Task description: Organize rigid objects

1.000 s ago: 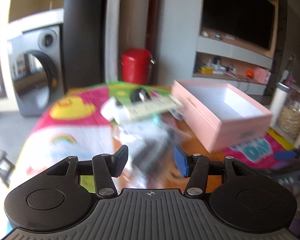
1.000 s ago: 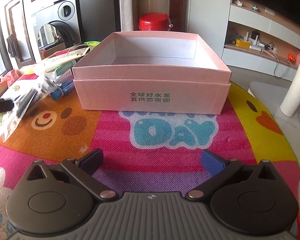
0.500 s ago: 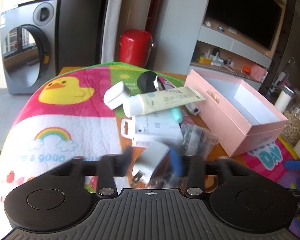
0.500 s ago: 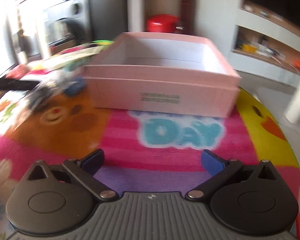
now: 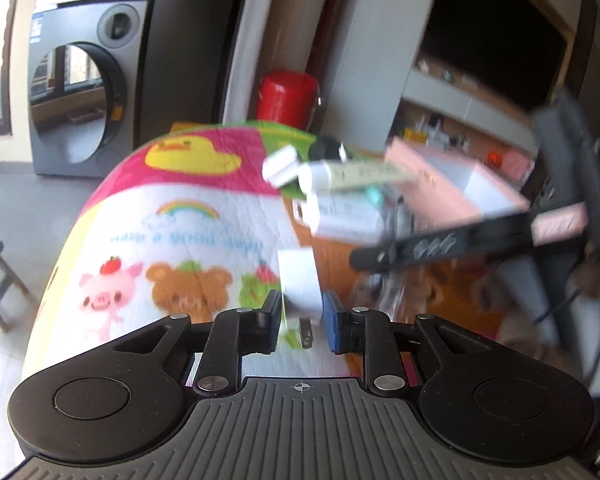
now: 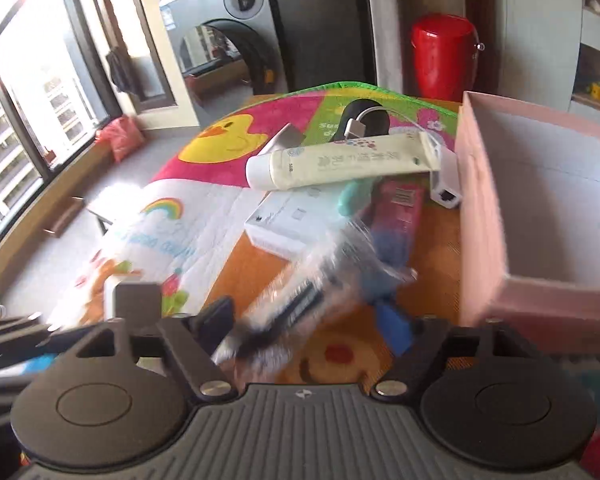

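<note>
Risk on the left side first. Left gripper (image 5: 302, 316) pressed together on the white charger (image 5: 299, 278), pinching only its lower end, with the metal prongs toward the camera; held above the mat (image 5: 188, 236), well apart from the pink box (image 5: 432, 184), on its left side. Narrow hold on a smooth, hard body: could twist or slide out between the pads during a fast swing toward the pink box, then fall on the mat short of it. Safer with a slow, steady wrist.

Right gripper (image 6: 306, 324) half spread and closing around the clear plastic bag (image 6: 300, 300) with dark parts inside, just left of the pink box's near corner. Much blur there; blue pad seemingly not yet against the bag. Thin, slippery film: could catch only a fold, leaving the heavy contents to hang and slip free on lifting. Could also drag on the pile left of the pink box and roll the cream tube (image 6: 340, 164) off its top.

Both grippers probably bound for the pink box: possible bump at its rim if arriving together.
</note>
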Tool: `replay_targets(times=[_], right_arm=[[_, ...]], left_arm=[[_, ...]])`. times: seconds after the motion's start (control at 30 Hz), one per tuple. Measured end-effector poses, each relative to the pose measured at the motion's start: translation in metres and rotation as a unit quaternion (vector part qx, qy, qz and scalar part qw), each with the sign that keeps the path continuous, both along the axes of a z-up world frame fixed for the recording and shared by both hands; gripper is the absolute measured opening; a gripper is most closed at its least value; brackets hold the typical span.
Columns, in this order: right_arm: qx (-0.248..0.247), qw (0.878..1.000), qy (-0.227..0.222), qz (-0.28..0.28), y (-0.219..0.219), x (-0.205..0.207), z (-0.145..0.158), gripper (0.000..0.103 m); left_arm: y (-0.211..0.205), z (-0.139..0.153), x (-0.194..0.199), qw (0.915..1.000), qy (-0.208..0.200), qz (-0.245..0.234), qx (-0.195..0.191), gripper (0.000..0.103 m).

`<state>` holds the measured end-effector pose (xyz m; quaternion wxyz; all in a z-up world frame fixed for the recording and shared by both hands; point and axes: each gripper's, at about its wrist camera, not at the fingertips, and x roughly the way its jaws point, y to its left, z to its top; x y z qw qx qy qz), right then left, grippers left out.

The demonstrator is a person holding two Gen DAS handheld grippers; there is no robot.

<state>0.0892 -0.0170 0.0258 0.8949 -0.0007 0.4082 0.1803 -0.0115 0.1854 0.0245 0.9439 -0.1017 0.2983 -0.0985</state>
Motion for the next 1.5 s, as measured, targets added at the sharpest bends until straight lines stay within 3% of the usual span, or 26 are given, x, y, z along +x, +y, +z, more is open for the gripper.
replay_targets(times=[0.03,0.1,0.23,0.43,0.5,0.63,0.77,0.9,0.97,1.0,1.03,1.1,1.23,1.3,1.4,1.5], right_arm=[[-0.02,1.0,-0.015,-0.002,0.006,-0.001,0.0,0.049],[-0.035,0.999,-0.014,0.015,0.007,-0.006,0.002,0.04],[-0.042,0.998,0.013,0.037,-0.01,-0.032,0.007,0.019],[-0.036,0.999,0.026,0.02,-0.083,-0.085,0.016,0.019],[-0.032,0.999,0.022,0.002,-0.109,-0.102,0.021,0.019],[-0.013,0.999,0.007,-0.041,-0.156,-0.133,0.033,0.019],[0.008,0.996,-0.039,-0.077,-0.19,-0.152,0.062,0.019],[0.017,0.988,-0.116,-0.097,-0.208,-0.129,0.122,0.019],[0.025,0.983,-0.147,-0.108,-0.212,-0.095,0.152,0.019],[0.026,0.98,-0.16,-0.115,-0.214,-0.076,0.163,0.026],[0.017,0.978,-0.166,-0.124,-0.215,-0.059,0.172,0.047],[0.006,0.972,-0.177,-0.153,-0.219,-0.038,0.179,0.072],[0.018,0.974,-0.173,-0.148,-0.227,-0.045,0.163,0.075],[0.017,0.977,-0.16,-0.141,-0.223,-0.053,0.141,0.082],[-0.018,0.985,-0.136,-0.105,-0.199,-0.058,0.109,0.082],[-0.046,0.989,-0.124,-0.06,-0.165,-0.054,0.088,0.082]], left_arm=[[0.002,0.002,0.004,0.9999,-0.006,0.004,-0.012,0.026],[0.002,0.005,0.014,0.9996,-0.013,0.014,-0.022,0.026],[-0.021,0.001,0.037,0.9997,0.002,0.0,0.023,0.027],[-0.06,-0.018,0.04,0.9907,0.015,-0.023,0.133,0.024],[-0.067,-0.019,0.028,0.9875,-0.003,-0.034,0.154,0.024],[-0.082,-0.004,-0.001,0.987,-0.029,-0.093,0.128,0.024],[-0.108,0.04,-0.011,0.9834,-0.07,-0.145,0.084,0.024],[-0.147,0.109,0.027,0.9728,-0.125,-0.188,0.054,0.024],[-0.163,0.136,0.066,0.9745,-0.114,-0.192,0.02,0.028],[-0.166,0.145,0.085,0.9773,-0.105,-0.184,-0.001,0.028],[-0.167,0.15,0.1,0.9806,-0.098,-0.169,-0.018,0.027],[-0.163,0.151,0.113,0.9843,-0.098,-0.144,-0.031,0.027],[-0.123,0.12,0.104,0.9882,-0.106,-0.103,-0.037,0.027],[-0.101,0.096,0.102,0.9939,-0.091,-0.058,-0.022,0.027],[-0.076,0.055,0.11,0.9984,-0.055,0.002,0.012,0.027],[-0.048,0.019,0.109,0.998,-0.028,0.052,-0.025,0.027]])
